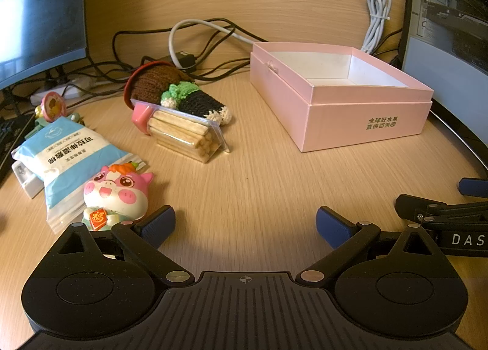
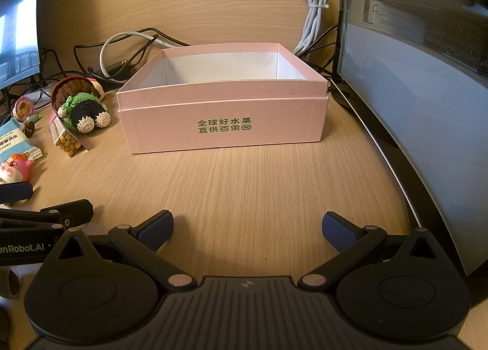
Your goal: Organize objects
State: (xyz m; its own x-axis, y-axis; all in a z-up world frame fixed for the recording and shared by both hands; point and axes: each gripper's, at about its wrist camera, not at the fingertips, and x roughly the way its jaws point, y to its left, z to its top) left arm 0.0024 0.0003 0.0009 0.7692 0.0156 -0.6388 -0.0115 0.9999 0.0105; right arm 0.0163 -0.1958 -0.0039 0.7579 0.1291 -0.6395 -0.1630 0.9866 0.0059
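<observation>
The left gripper [image 1: 245, 225] is held low over the wooden worktop [image 1: 259, 185], tilted downward, with its jaws spread wide apart and nothing but bare wood between them. The right gripper [image 2: 247, 228] is held in the same downward tilt, its jaws likewise wide apart and empty; its linkage is seen at the right edge of the left wrist view, just beside the left gripper.

The open pink box [image 2: 219, 124], white inside and printed with green characters, is seen in the middle of the right wrist view, straight ahead of the right gripper and well apart from it. In the left wrist view it lies at the upper right.

The loose items are gathered at the left of both views: a pink pig figurine [image 1: 117, 194] near the left gripper's left finger, resting against a blue-and-white packet [image 1: 67, 154]; a clear pack of pale sticks [image 1: 186, 133] at centre left; and a crocheted toy [image 1: 180, 96] lying just behind and touching that pack. A small round pink item [image 1: 52, 106] is seen at the far left.
</observation>
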